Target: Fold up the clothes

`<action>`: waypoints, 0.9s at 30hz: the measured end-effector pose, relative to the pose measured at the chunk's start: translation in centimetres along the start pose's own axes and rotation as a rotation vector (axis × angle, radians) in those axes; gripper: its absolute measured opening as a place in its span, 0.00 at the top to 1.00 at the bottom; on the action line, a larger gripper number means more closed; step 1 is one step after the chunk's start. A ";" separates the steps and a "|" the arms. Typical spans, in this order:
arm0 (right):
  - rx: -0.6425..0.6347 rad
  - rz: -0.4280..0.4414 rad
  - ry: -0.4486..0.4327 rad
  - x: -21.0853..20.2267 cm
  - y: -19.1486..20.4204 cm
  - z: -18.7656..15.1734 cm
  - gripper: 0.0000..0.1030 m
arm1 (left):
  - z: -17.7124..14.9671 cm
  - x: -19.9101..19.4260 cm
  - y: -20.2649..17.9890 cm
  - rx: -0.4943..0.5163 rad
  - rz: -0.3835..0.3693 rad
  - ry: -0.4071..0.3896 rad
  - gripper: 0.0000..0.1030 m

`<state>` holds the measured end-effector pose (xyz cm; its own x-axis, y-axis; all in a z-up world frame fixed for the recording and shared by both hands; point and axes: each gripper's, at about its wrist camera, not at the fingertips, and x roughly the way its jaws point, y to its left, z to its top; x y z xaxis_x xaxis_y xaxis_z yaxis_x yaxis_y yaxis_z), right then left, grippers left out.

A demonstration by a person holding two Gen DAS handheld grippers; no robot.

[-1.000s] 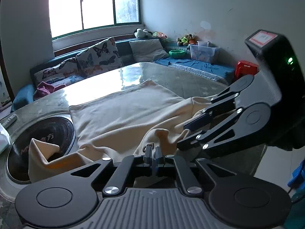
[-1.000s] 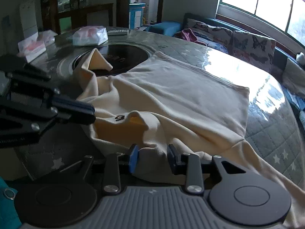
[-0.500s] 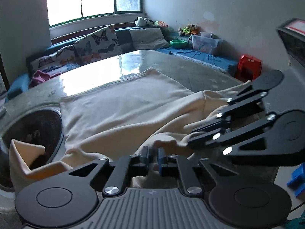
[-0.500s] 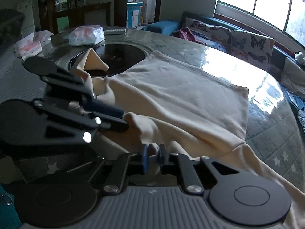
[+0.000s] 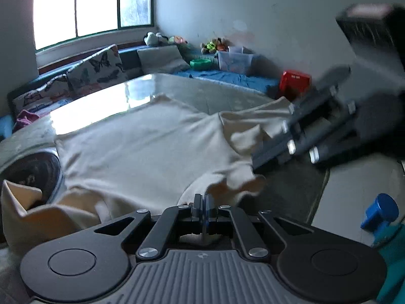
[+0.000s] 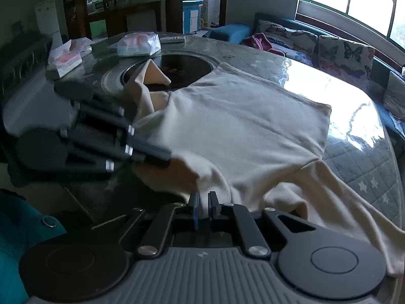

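1. We see a cream shirt (image 6: 243, 131) spread over the round worktop (image 6: 354, 116), its body mostly flat and its near edge bunched toward us.
2. One sleeve (image 6: 149, 76) lies folded and peaked over the dark round inset (image 6: 187, 68) in the worktop's middle.
3. The other sleeve (image 6: 336, 197) trails toward the worktop's edge at the lower right of the right wrist view.
4. Our left gripper (image 5: 202, 202) has its fingers pressed fully together on a fold of the shirt's near edge, which rises in a small ruffle just beyond the tips.
5. Our right gripper (image 6: 204, 200) has its fingers nearly together with only a slim gap; its jaws have just been closing from a wider stance and then eased a touch apart, and shirt cloth sits gathered between them and pulled up into a ridge.
6. From the left wrist view the right gripper (image 5: 255, 163) comes in from the right, blurred, its tips at the cloth near the left one.
7. From the right wrist view the left gripper (image 6: 167, 158) enters from the left, also blurred, its tips on the shirt's edge.
8. Two tissue packs (image 6: 65, 58) (image 6: 138, 43) sit on the far side of the worktop beyond the inset.
9. A sofa (image 6: 336, 50) with butterfly cushions runs under the window (image 6: 354, 2).
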<state>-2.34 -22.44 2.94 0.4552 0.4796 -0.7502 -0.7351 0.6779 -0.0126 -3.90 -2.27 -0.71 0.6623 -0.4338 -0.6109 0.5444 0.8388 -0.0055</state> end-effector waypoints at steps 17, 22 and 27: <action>0.005 -0.038 0.022 5.1 -1.7 0.2 0.80 | 2.7 0.1 4.7 -0.133 0.143 -0.045 0.94; 0.000 -0.045 0.036 4.4 -1.6 -0.6 0.78 | 1.7 2.0 7.0 -0.202 0.233 0.018 0.94; -0.011 -0.041 0.046 4.4 -1.7 -0.5 0.78 | -0.1 0.8 7.7 -0.232 0.296 0.054 0.87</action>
<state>0.62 -21.76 -0.71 0.4614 0.4253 -0.7786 -0.7221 0.6899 -0.0511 0.83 3.90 -1.31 0.7424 -0.1485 -0.6533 0.1982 0.9802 0.0025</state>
